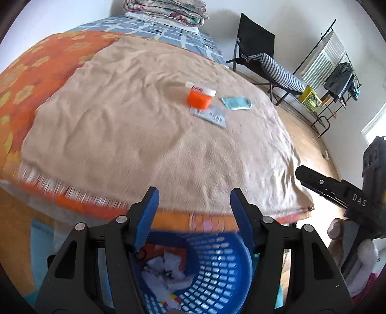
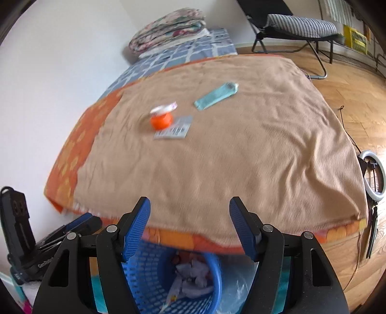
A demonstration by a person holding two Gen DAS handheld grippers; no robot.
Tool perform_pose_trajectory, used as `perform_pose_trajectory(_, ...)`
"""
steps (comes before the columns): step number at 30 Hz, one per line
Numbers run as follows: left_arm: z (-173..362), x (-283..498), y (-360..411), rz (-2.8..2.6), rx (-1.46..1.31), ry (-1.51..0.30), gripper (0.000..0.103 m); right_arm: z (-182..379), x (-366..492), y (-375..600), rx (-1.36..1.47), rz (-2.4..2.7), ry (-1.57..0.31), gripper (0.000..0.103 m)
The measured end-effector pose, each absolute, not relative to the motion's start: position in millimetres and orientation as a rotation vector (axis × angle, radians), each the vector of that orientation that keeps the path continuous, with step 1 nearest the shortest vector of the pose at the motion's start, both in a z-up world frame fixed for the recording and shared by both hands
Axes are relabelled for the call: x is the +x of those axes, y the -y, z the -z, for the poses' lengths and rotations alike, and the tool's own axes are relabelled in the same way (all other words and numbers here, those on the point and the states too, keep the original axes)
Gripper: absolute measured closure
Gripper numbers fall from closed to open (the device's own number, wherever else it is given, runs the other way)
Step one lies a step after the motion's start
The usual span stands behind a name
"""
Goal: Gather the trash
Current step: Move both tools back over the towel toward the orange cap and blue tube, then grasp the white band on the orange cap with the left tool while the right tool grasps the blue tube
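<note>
Trash: some already sits in the blue basket [image 1: 217, 270] on the floor at the foot of the bed, white crumpled paper [image 1: 166, 268] and wrappers; three pieces remain up on the tan blanket [image 1: 120, 125]. Left tongs [image 1: 194, 217] stand apart, nothing between the pads; right tongs [image 2: 189, 227] likewise spread and empty; both hang over the basket, pointing up the bed. Reads as the gap between a drop-off and the next pick. Mid-blanket: orange tub [image 1: 199, 96] with its white lid, resting partly on a grey printed card [image 1: 209, 116]; just beside them a teal packet [image 1: 237, 103], apart from both. Next move, I'd guess: reach forward to that cluster; tub first so the card is free; flat card and packet need a low pinch into soft cloth; may snag blanket. Beyond: folded quilt [image 1: 166, 10], chair [image 1: 255, 50].
</note>
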State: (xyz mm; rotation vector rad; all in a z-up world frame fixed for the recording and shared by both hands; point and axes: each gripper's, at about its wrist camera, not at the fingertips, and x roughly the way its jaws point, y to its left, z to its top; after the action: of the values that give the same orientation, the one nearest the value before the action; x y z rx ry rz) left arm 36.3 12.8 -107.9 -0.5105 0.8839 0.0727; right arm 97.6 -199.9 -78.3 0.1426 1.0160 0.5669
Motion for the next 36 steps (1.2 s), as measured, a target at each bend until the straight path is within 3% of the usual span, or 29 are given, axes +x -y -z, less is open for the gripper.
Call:
perform_pose_trajectory(22,88.2,208.7,-62.3,-0.016,-0.437,-0.94,0.04,86.3,220.9,198.5,0.249,-0.509,-1.01,0.036)
perform_pose_trajectory(34,117.8,275.9,-79.9,-0.018,-0.465,-1.042,0.04,109.6,277.7,186.7,0.293,-0.485,-1.04,0.036)
perform_pose_trajectory(36,123.1,281.6,-81.4,-0.013,-0.48,-1.054,0.046,113.4,286.0,185.8,0.307,-0.482,-1.045,0.036)
